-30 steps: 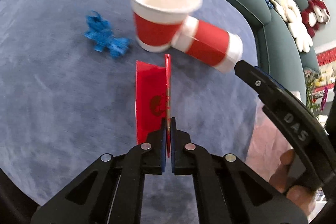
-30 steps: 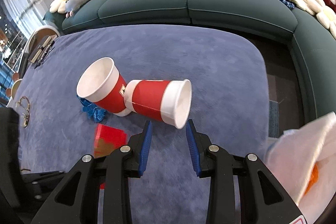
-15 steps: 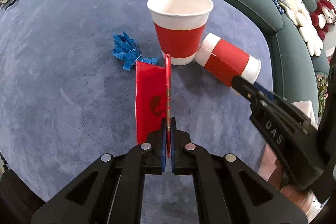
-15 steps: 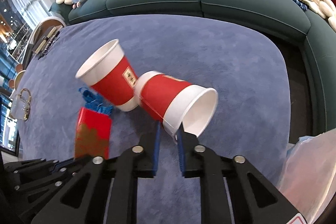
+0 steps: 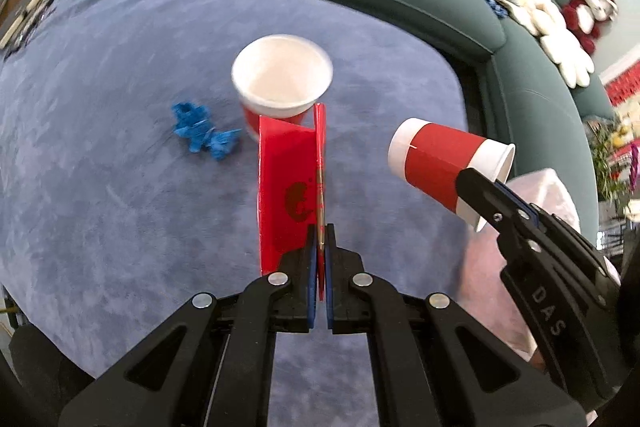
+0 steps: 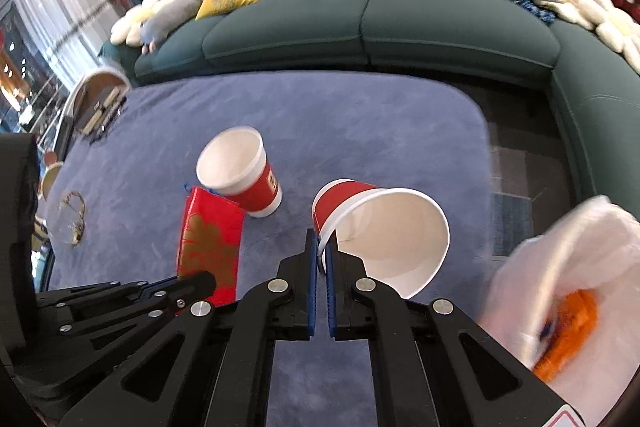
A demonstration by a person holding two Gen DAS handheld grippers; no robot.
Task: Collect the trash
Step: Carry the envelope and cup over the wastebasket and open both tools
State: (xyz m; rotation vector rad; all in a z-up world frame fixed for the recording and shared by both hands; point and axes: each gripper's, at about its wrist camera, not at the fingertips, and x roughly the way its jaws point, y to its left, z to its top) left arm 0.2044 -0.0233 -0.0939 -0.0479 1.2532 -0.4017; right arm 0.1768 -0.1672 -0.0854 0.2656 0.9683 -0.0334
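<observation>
Trash is split between both hands: the left gripper (image 5: pixel 319 247) has its fingers clamped on a folded red packet (image 5: pixel 286 187) with a dark emblem, and the right gripper (image 6: pixel 320 251) pinches the rim of a red paper cup (image 6: pixel 384 231), lifted and tilted. "DAS" reads on the right gripper's arm. A second cup (image 5: pixel 282 79) stands upright on the blue carpet (image 5: pixel 100 167) beside a crumpled blue scrap (image 5: pixel 202 131). Open carpet lies all round, bounded by a green sofa (image 6: pixel 360 27).

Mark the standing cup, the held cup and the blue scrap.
standing cup (image 5: pixel 282 73), left wrist view, inside of its mouth.
held cup (image 6: pixel 394 233), right wrist view, white interior.
blue scrap (image 5: pixel 202 131), left wrist view, its crumpled middle.
</observation>
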